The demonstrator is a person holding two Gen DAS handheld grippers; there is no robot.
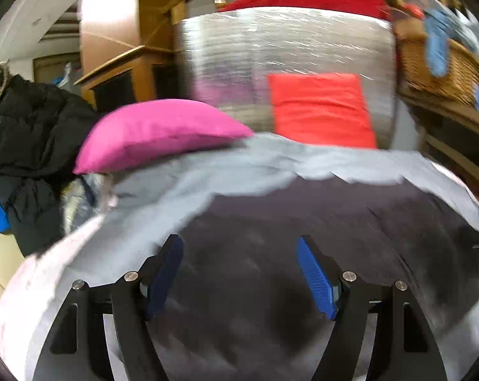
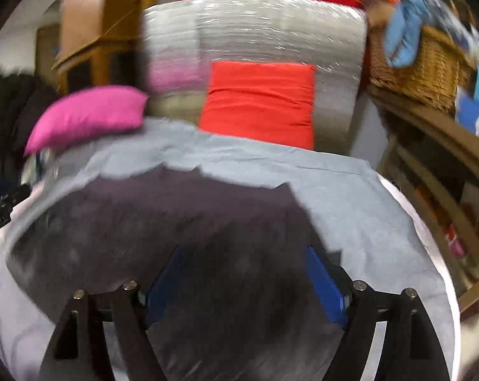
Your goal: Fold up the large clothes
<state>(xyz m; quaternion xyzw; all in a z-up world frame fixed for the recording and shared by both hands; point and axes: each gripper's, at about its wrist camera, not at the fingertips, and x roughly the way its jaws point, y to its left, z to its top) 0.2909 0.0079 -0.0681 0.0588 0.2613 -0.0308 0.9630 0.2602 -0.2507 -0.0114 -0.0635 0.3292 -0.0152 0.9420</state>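
The dark garment point(image 1: 302, 247) is lying spread over the pale grey sheet point(image 1: 182, 190) that is covering the bed, and I am holding both tools low over it. My left gripper point(image 1: 239, 273) is standing with its blue pads point(image 1: 315, 279) spread wide and nothing between them; my right gripper point(image 2: 245, 282) is spread the same way above the garment's right part, also gripping nothing. Both views are smeared, so I am not reading seams or a collar from them.

I am judging this to be the moment of choosing where to pinch. To do it well, I am aiming each tool at an outer edge of the cloth, taking only the top layer and not the sheet beneath, and keeping both at the same height so the fold is landing straight.

The garment is looking matte, soft and charcoal, with a jagged far edge against the sheet. Beyond it a plump magenta pillow point(image 1: 156, 133) and a flat red cushion point(image 1: 322, 111) are resting by a shiny, silvery wrapped block point(image 1: 271, 41); a woven wicker basket point(image 2: 423, 73) is sitting off to the right
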